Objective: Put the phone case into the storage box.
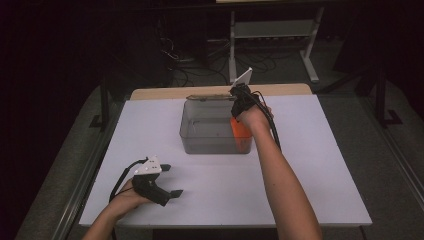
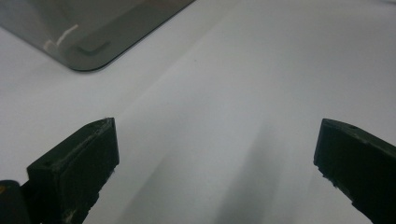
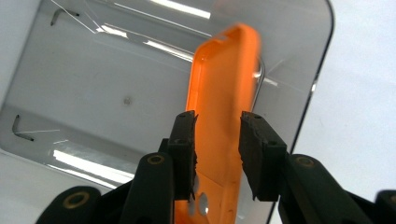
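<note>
An orange phone case point(image 3: 224, 70) stands on edge inside a clear plastic bin point(image 3: 116, 84), against the bin's right wall. My right gripper point(image 3: 217, 114) points down into the bin with the case between its jaws. The jaws stand slightly apart and the case's upper part is blurred while jaws and bin are sharp, so the case looks loose. From above, the case point(image 1: 239, 131) is in the bin's point(image 1: 205, 142) right end under my right gripper point(image 1: 239, 112). My left gripper point(image 1: 172, 180) rests low at the table's front left, open, with only bare white table between its jaws point(image 2: 215, 123).
The white table point(image 1: 310, 175) carries the bin at its middle back. A corner of the bin point(image 2: 88, 51) lies ahead of the left gripper. A wooden strip point(image 1: 160, 93) runs along the table's far edge. A metal stand point(image 1: 272, 30) and cables are on the floor behind.
</note>
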{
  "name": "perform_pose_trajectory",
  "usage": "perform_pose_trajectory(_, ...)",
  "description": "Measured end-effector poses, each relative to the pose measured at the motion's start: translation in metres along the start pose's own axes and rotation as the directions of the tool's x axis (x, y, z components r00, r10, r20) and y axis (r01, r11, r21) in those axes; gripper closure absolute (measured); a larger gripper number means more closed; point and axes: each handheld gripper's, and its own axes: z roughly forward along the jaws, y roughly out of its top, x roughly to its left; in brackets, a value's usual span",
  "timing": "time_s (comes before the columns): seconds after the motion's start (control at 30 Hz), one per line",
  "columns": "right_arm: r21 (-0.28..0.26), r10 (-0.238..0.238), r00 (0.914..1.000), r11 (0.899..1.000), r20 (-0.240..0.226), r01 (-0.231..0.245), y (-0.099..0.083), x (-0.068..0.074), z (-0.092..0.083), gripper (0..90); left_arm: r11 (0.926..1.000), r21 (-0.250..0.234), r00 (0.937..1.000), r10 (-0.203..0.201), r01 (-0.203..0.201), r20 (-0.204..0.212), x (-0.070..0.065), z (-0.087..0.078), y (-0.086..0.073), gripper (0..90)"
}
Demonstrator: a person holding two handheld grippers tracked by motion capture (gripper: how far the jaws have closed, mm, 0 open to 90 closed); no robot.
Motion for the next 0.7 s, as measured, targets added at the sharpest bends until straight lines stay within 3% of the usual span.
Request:
perform_pose_trajectory(0.43, -0.047, -0.026, 0.9993, 0.999, -0.029, 0.024, -0.002, -0.001, -0.015, 59.1, 1.0, 0.001, 1.0, -0.001, 0.001, 0.003, 0.0, 0.001, 0.0, 0.0)
perform_pose_trajectory(0.7, -0.11, -0.095, 0.9939, 0.99, -0.057, 0.088, -0.008, -0.002, -0.029, 48.2, 1.0, 0.003, 1.0, -0.003, 0.003, -0.001, 0.0, 0.0, 0.0, 0.0)
